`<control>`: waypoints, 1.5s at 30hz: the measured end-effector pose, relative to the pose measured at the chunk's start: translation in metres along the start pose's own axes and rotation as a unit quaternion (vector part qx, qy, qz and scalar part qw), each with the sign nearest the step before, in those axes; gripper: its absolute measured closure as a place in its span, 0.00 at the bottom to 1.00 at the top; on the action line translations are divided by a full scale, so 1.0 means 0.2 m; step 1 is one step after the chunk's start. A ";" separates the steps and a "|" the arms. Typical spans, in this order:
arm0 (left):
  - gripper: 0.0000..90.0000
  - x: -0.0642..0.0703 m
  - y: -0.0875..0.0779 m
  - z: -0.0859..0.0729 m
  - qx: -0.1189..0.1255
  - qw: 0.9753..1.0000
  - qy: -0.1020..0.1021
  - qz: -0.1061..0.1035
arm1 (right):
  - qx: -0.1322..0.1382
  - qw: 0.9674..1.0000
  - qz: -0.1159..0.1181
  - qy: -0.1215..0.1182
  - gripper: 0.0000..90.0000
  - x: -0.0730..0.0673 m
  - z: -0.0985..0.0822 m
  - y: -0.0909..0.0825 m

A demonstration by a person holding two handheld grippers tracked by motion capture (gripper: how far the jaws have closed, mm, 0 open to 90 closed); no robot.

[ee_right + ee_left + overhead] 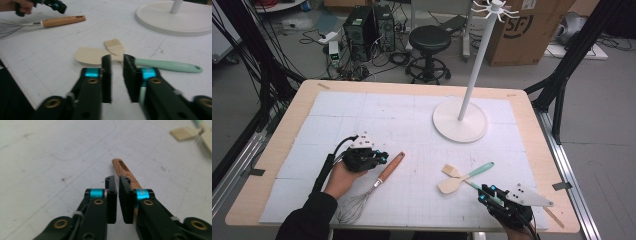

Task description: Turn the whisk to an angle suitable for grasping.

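Grained, varnished wood on the whisk [371, 188] handle, thin bright metal wire at its head. Pale matt wood on the spatula [92, 56]; smooth mint plastic on the brush [160, 63] handle. Matt white gridded mat [362, 125] over the light wooden desk [287, 125]. Glossy white stand [460, 125].

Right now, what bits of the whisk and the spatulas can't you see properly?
- Whisk: in the left gripper view, the left gripper covers the lower handle, and the wires are cut off.
- Whisk wires, right gripper view: cut off by the left edge, blurred.
- Green-handled brush: right gripper covers where its handle meets the head.
- Second green handle, high view: its end runs under the right gripper.
- Stand: top hooks cut off by the upper edge.
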State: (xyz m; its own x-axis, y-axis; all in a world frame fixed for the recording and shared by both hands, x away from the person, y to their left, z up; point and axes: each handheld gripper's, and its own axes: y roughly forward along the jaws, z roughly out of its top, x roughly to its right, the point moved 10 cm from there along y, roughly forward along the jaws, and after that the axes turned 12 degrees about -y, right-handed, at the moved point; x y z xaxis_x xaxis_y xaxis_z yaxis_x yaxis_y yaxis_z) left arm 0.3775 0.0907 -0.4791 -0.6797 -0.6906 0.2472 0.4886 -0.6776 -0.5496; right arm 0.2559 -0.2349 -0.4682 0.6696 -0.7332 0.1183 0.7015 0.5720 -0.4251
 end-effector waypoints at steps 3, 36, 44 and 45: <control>0.64 -0.01 -0.06 0.03 0.027 0.999 -0.022 0.005 | 0.006 1.000 -0.021 0.012 0.58 0.03 0.01 0.00; 0.18 -0.06 -0.54 0.00 0.237 0.968 -0.048 0.065 | 0.066 0.995 -0.072 0.011 0.19 0.21 0.17 -0.02; 0.18 -0.03 -0.54 0.00 0.231 0.970 -0.040 0.066 | 0.066 0.995 -0.077 0.013 0.19 0.21 0.16 -0.04; 0.18 -0.02 -0.53 0.01 0.229 0.970 -0.039 0.065 | 0.067 0.995 -0.078 0.014 0.19 0.21 0.16 -0.05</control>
State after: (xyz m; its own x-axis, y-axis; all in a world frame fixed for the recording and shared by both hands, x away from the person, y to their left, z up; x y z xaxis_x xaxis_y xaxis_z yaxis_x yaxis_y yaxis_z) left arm 0.3297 0.1659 -0.4205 -0.5606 -0.7830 0.2694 0.7721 -0.6119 -0.1716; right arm 0.2856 -0.2596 -0.4294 0.5441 -0.8257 0.1487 0.8241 0.4927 -0.2794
